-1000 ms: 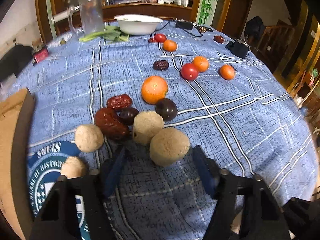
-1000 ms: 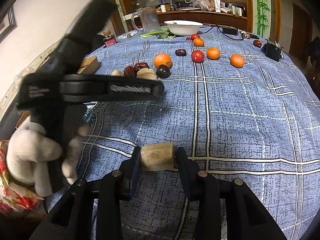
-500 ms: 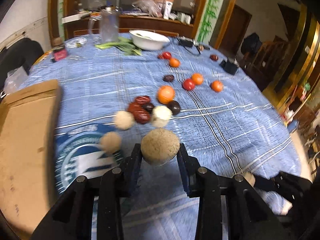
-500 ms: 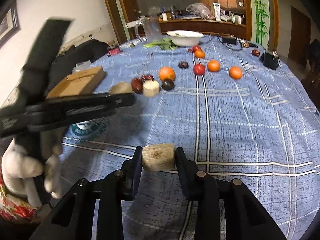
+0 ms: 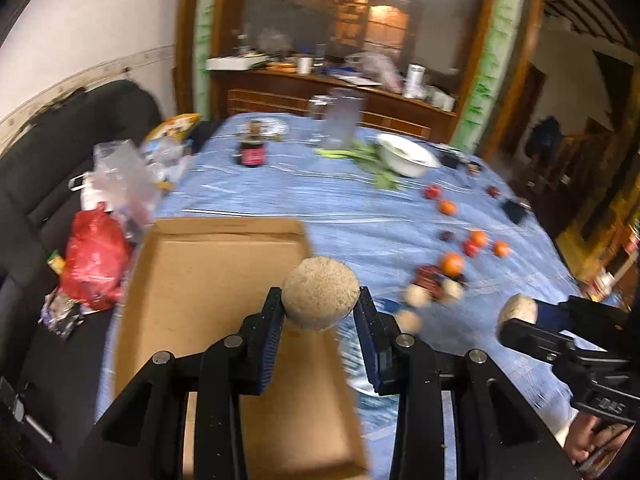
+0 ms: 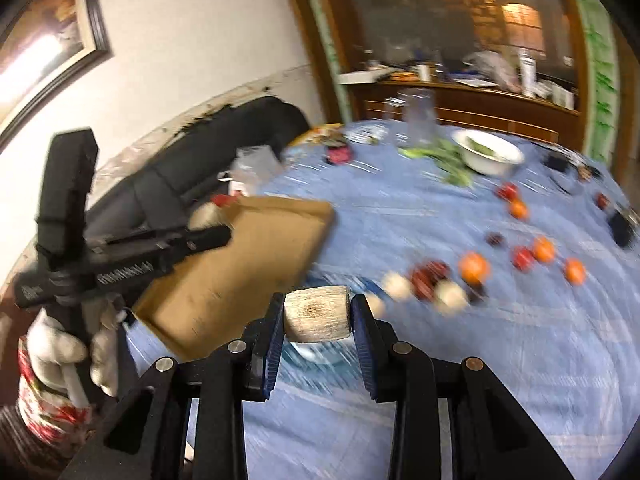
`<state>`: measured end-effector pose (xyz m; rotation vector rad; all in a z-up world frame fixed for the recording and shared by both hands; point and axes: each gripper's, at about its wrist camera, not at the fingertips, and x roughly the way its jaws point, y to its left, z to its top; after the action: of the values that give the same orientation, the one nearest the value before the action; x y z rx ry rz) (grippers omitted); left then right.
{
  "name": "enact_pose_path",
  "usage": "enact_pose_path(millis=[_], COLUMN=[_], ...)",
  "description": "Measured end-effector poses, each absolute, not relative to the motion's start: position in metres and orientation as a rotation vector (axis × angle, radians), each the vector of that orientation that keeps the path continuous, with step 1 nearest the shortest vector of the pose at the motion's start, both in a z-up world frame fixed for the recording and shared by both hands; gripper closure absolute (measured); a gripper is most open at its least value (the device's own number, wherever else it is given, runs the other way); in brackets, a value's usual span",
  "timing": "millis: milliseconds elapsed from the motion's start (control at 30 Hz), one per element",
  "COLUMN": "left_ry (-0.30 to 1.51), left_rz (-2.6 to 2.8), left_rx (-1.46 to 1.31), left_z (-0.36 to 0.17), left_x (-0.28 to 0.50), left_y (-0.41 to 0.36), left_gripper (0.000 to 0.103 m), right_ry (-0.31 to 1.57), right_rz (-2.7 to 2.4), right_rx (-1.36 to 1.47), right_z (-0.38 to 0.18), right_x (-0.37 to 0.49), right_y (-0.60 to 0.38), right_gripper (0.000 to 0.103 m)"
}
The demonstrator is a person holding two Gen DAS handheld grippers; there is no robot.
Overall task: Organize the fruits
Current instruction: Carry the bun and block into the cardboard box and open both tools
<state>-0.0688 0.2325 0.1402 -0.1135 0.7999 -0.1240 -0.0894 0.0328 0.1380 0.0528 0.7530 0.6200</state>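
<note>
1. Room first: a white wall with a framed picture, a dark sofa, and a wooden sideboard crowded with bottles and bags behind the table.
2. Table under a blue checked cloth, blurred in both views.
3. Cardboard tray, flat and bare inside, lying at the table's near left edge.
4. White bowl far across the table, with green stalks beside it and a clear jug just behind.
5. Loose fruits in a blurred cluster right of the tray: oranges, red ones, dark ones and pale round ones.
6. Left gripper clenched on a round tan fruit, held above the tray's right edge.
7. Right gripper clenched on a pale cut chunk, held over the cloth, right of the tray.
8. Gloved hand around the left tool's handle.
9. Writing: white lettering on each tool's bar, too blurred to read.
</note>
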Motion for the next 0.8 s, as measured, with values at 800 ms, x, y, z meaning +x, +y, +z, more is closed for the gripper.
enact_pose_path(millis=[800], left_ry=[1.001], left_rz=[0.056], left_rx=[-0.268], left_z=[0.036], left_x=[0.071], left_y=[0.322], left_gripper=[0.068], right_ry=[0.852], right_rz=[0.648], right_rx=[-0.178], right_z=[0.053], right_x=[0.064], right_y=[0.196], right_gripper=[0.066])
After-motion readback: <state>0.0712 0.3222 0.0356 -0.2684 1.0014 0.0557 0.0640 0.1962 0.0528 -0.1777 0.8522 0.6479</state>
